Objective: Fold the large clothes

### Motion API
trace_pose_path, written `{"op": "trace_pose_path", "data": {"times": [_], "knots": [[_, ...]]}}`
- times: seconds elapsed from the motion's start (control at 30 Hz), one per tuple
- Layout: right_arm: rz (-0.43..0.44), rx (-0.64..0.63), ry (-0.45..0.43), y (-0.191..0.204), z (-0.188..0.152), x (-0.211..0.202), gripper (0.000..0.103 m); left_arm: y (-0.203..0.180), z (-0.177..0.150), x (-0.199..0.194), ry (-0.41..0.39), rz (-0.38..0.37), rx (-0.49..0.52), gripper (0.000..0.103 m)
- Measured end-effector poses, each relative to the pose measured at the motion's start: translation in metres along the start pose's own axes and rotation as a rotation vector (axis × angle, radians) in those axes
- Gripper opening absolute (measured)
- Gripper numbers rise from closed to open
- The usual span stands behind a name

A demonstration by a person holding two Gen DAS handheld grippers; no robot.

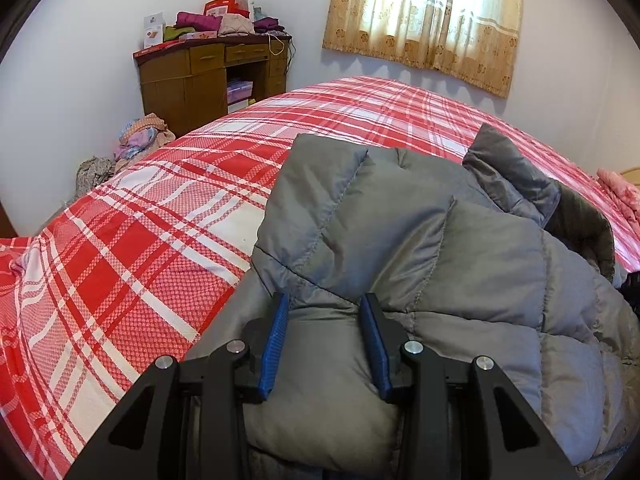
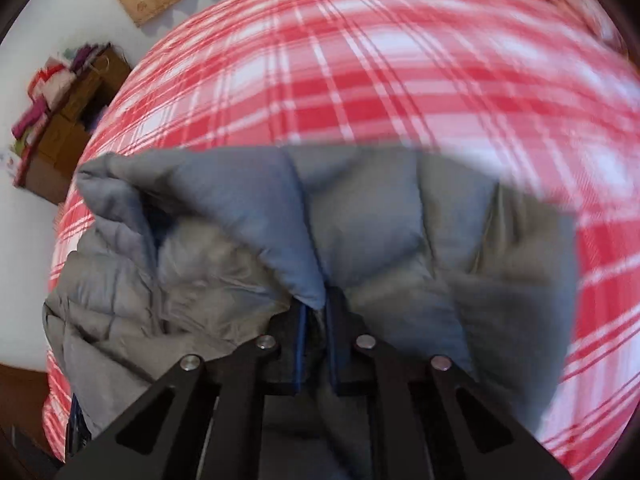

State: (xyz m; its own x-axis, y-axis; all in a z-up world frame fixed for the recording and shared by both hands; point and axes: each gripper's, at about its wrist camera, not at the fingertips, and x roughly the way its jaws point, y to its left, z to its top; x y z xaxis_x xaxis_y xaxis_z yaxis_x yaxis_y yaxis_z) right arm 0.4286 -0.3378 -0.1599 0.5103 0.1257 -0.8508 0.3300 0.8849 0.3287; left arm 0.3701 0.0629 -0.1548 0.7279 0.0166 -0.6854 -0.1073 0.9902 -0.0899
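The grey quilted puffer jacket (image 1: 420,240) lies bunched on the red-and-white plaid bedspread (image 1: 132,248), and everything here is placed against that jacket. At its left part, the left gripper (image 1: 326,340) has its blue-padded fingers (image 1: 276,344) part-way apart with a fat roll of the padding bulging between them; they look pressed into the fabric, so this reads as a pinch on a thick fold. At its right part, in the right wrist view, the right gripper (image 2: 318,336) has its jaws drawn almost together on a thin pleat of the jacket (image 2: 360,232), a bluish panel rising just ahead of the tips. To do this fold well, I would judge that both grips should carry their edges together and level, keeping the cloth between them lightly taut so the slippery shell neither sags nor slides out, then lay it down flat on the jacket's body and smooth it before letting go. Much is unclear: the right view is smeared by blur, so seams and edges there are soft; which part of the jacket each claw holds, hem, sleeve or front, cannot be told; the jacket's near edge is hidden under both grippers, and its far right side runs out of the left view.
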Motion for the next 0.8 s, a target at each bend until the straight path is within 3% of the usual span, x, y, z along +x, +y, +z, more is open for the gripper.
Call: {"op": "trace_pose_path", "data": {"times": [0.1,0.2,0.3,0.33,0.43,0.47,0.6,0.73,0.8], "knots": [[-0.045,-0.163,-0.231,0.01,-0.032,-0.004,0.006,-0.001,0.001,-0.002,0.011,-0.004,0.012,0.039],[-0.086,-0.185,-0.267,0.016,-0.037,-0.007,0.01,-0.005,0.014,-0.019,0.033,0.005,0.049,0.039],[-0.051,-0.162,-0.273,0.009,-0.034,-0.008,0.01,-0.018,0.05,-0.046,-0.011,-0.093,0.017,0.039],[-0.042,-0.158,-0.276,0.006,-0.034,-0.009,0.01,-0.028,0.068,-0.051,-0.02,-0.118,0.015,0.044],[-0.02,-0.145,-0.28,0.007,-0.034,-0.007,0.01,-0.07,0.117,-0.048,-0.026,-0.144,0.054,0.082],[-0.011,-0.139,-0.281,0.004,-0.033,-0.006,0.01,-0.087,0.131,-0.041,-0.015,-0.168,0.071,0.083],[0.029,-0.114,-0.283,0.001,-0.037,-0.008,0.01,-0.14,0.161,0.009,0.102,-0.169,0.102,0.083],[0.049,-0.1,-0.288,-0.001,-0.037,-0.008,0.01,-0.163,0.164,0.072,0.278,-0.143,0.002,0.083],[0.062,-0.092,-0.29,-0.003,-0.037,-0.008,0.01,-0.172,0.157,0.089,0.323,-0.118,-0.027,0.083]]}}
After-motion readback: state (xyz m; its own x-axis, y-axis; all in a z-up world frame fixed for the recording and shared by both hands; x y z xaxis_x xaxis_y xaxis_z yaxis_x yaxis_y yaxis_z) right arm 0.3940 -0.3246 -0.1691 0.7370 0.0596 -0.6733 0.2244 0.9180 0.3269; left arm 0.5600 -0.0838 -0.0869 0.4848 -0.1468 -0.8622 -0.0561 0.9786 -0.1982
